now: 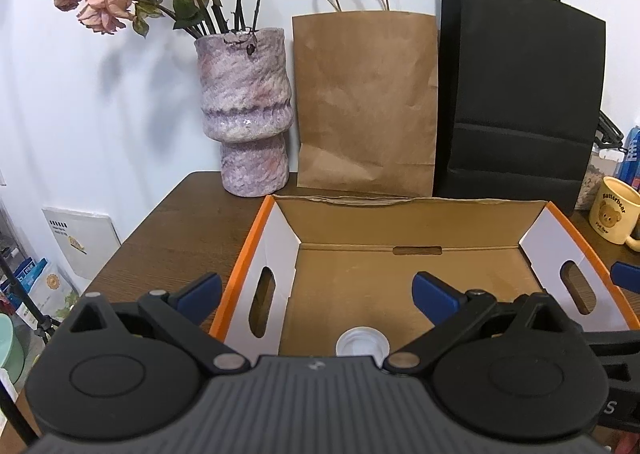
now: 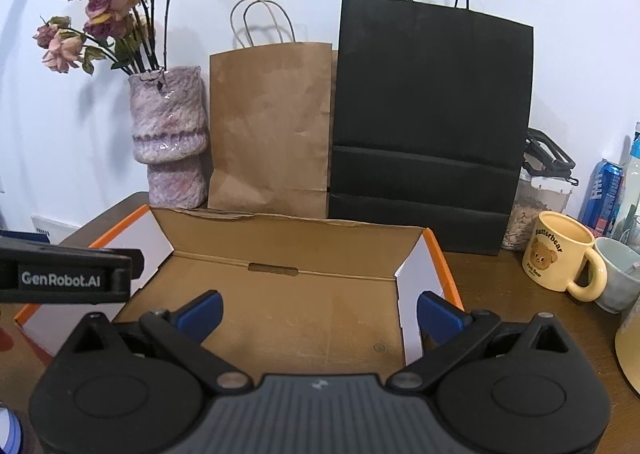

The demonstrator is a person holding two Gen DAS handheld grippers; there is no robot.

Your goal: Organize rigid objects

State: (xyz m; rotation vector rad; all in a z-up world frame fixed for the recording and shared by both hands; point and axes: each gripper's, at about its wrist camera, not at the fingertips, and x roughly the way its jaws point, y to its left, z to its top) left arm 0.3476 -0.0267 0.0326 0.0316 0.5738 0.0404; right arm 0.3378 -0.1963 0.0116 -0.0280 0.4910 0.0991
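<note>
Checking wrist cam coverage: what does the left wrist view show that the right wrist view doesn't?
Left wrist only: a white cap on the floor of the cardboard box, at its near edge, and the box's slotted left wall.

Right wrist only: a blue can, a grey-white mug beside the yellow bear mug, and the body of the left hand-held gripper at the frame's left edge.

Both: box, vase, brown bag, black bag, bear mug. Left hand-held gripper and right hand-held gripper open.
</note>
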